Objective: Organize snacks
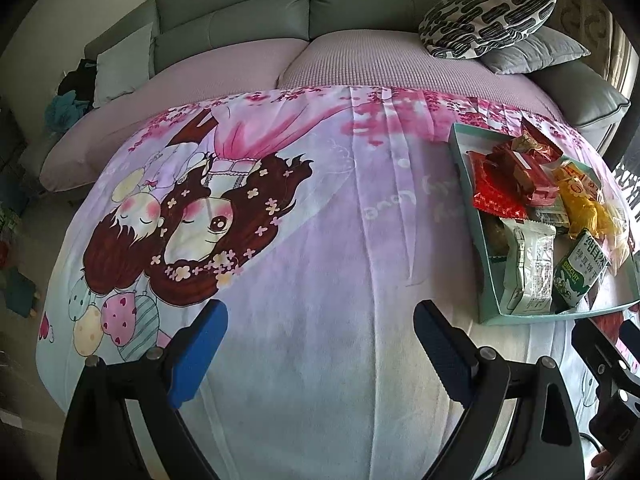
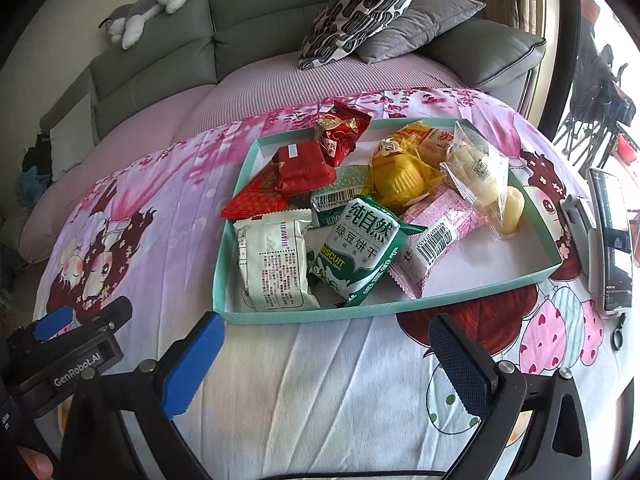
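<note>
**Snack tray on the cartoon cloth, both grippers hanging back**

So the tray (image 2: 384,307) is a shallow teal box with a white bottom, sitting on a table covered by a printed cloth (image 2: 320,380), pink blossoms and big-eyed cartoon kids all over it. Inside the tray it's a loose heap: a green biscuit pack (image 2: 360,252) near the tray's front, a white packet (image 2: 274,264) right beside it at the front left corner, a pink wrapped bar (image 2: 436,240) on the biscuit pack's other side. Red packets (image 2: 296,172) pile toward the back left, one red one (image 2: 340,128) pokes over the back rim, and yellow cakes (image 2: 400,172) plus a clear bag of pale sweets (image 2: 480,176) sit toward the back right.

The right gripper (image 2: 326,360) hovers just in front of the tray, fingers spread wide, nothing between them. The left gripper (image 1: 320,344) is well off to the tray's left over bare cloth, also spread wide and empty-handed.

Just right of the tray a phone (image 2: 612,240) stands in a holder on the cloth. Behind the tray, past the table edge, there's a grey sofa (image 2: 260,20) with a pinkish seat cover, a black-and-white patterned pillow (image 2: 360,12) leaning on a grey pillow (image 2: 420,28), and a plush toy (image 2: 152,4) flopped on the backrest.
</note>
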The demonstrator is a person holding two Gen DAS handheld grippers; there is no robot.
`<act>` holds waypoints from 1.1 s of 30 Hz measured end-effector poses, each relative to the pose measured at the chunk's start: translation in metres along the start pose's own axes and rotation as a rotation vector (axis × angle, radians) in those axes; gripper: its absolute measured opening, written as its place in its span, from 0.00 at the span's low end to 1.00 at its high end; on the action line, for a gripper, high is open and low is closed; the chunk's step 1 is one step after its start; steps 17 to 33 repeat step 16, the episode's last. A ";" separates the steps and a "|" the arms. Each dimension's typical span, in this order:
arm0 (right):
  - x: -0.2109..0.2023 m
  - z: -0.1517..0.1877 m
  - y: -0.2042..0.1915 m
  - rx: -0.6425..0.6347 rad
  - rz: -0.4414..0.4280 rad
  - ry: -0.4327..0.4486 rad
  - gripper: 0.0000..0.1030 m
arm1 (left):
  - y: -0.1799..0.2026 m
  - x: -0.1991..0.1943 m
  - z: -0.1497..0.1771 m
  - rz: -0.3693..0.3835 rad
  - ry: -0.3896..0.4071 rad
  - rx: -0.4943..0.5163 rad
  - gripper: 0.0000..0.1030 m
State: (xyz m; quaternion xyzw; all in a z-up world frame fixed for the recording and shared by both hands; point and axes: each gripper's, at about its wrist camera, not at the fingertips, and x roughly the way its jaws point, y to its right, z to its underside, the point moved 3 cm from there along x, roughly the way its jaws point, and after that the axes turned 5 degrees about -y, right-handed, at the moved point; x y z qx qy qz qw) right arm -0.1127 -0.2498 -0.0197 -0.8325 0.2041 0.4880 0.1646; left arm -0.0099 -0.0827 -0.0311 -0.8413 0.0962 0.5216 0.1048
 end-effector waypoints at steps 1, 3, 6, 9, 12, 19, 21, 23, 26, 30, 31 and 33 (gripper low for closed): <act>0.000 0.000 0.000 0.000 0.000 -0.001 1.00 | 0.000 0.000 0.000 0.003 -0.002 -0.002 0.92; 0.000 0.000 0.000 0.001 0.000 0.000 1.00 | -0.001 0.001 0.000 0.002 -0.003 -0.005 0.92; 0.000 0.000 0.000 0.000 0.000 -0.001 1.00 | -0.001 0.001 0.000 0.000 -0.002 -0.006 0.92; 0.000 0.000 0.000 0.002 0.000 -0.002 1.00 | -0.001 0.000 0.000 -0.009 0.002 -0.008 0.92; 0.000 0.000 0.000 0.001 0.000 -0.002 1.00 | -0.002 0.000 0.000 -0.021 0.006 -0.010 0.92; 0.001 0.000 0.000 0.001 0.000 -0.003 1.00 | -0.001 -0.001 0.000 -0.010 0.009 -0.006 0.92; 0.001 0.000 0.000 0.001 0.000 -0.003 1.00 | -0.001 -0.001 0.000 -0.010 0.009 -0.006 0.92; 0.001 0.000 0.000 0.001 0.000 -0.003 1.00 | -0.001 -0.001 0.000 -0.010 0.009 -0.006 0.92; 0.001 0.000 0.000 0.001 0.000 -0.003 1.00 | -0.001 -0.001 0.000 -0.010 0.009 -0.006 0.92; 0.001 0.000 0.000 0.001 0.000 -0.003 1.00 | -0.001 -0.001 0.000 -0.010 0.009 -0.006 0.92; 0.001 0.000 0.000 0.001 0.000 -0.003 1.00 | -0.001 -0.001 0.000 -0.010 0.009 -0.006 0.92; 0.001 0.000 0.000 0.001 0.000 -0.003 1.00 | -0.001 -0.001 0.000 -0.010 0.009 -0.006 0.92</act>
